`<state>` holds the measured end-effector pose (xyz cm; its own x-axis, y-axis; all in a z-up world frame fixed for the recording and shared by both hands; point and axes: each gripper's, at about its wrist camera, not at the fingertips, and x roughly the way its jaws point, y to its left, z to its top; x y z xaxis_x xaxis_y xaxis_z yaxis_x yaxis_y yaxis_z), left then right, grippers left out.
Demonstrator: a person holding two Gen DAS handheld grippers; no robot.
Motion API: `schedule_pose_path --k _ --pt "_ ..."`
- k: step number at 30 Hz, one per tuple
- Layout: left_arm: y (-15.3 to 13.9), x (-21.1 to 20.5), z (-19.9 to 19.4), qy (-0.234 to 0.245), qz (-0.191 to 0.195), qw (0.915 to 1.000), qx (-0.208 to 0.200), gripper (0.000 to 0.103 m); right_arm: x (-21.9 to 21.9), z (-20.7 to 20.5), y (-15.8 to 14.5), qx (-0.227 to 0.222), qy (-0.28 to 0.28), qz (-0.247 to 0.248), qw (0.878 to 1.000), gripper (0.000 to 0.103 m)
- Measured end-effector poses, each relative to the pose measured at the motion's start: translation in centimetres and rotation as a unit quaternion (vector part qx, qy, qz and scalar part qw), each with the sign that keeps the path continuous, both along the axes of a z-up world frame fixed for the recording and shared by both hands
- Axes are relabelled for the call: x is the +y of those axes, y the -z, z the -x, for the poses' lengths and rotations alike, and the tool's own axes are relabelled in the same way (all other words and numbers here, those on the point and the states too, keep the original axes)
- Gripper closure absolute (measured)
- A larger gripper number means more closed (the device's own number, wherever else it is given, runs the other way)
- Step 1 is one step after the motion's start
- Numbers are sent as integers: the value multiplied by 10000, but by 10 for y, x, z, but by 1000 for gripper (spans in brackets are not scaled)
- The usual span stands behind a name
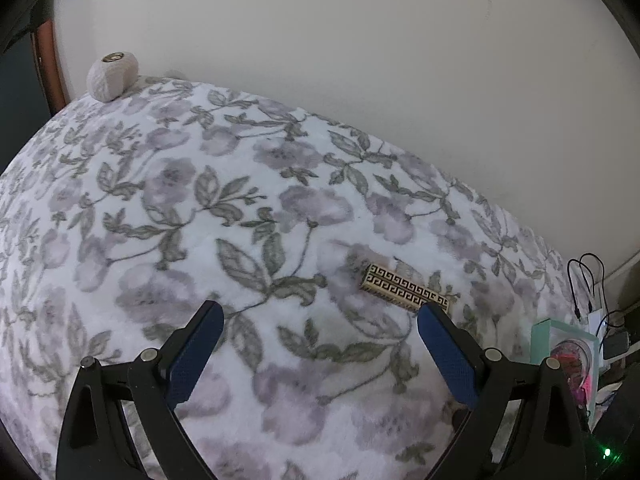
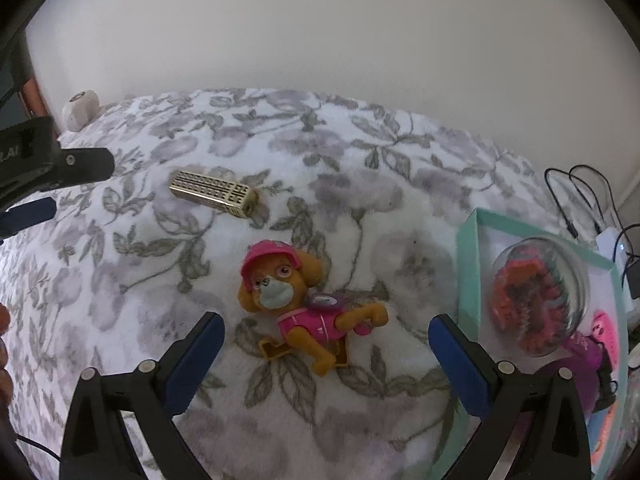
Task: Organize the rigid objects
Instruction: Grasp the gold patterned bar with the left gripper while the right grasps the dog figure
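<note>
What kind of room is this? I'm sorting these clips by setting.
Probably a bedroom at home: a plush floral blanket covers a soft surface against a plain wall, a toy dog figure lies on it, and charger cables trail at the edge.

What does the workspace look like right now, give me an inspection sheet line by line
Surface: floral blanket, soft.
Job's things: gold case lying flat; dog toy on its side; teal box at the right edge, holding a clear ball.
Clutter: white ball at the far corner.
Grippers: left hand-held gripper open, empty; right hand-held gripper open, above the dog toy.
Cables: black cables and a charger beyond the box.
Surroundings: plain wall.
</note>
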<state>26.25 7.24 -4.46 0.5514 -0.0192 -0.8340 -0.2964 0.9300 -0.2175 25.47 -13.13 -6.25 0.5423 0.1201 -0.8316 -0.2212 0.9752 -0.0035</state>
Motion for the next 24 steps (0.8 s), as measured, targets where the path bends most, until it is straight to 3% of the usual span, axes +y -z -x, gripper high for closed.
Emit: schedule_pose_path --k 7,12,21,24 --pt "15 -22 -29 103 69 9999 -73 5 1 -12 11 37 -13 122 9999 0" --pt "30 -34 -51 121 95 9998 110 5 1 -18 16 66 -35 118 9999 0" --pt "49 -64 -74 463 -560 9964 426 5 1 -20 17 77 -51 111 9999 0" --pt "50 -64 -68 614 -573 9957 398 5 1 -21 17 54 -60 108 9999 0"
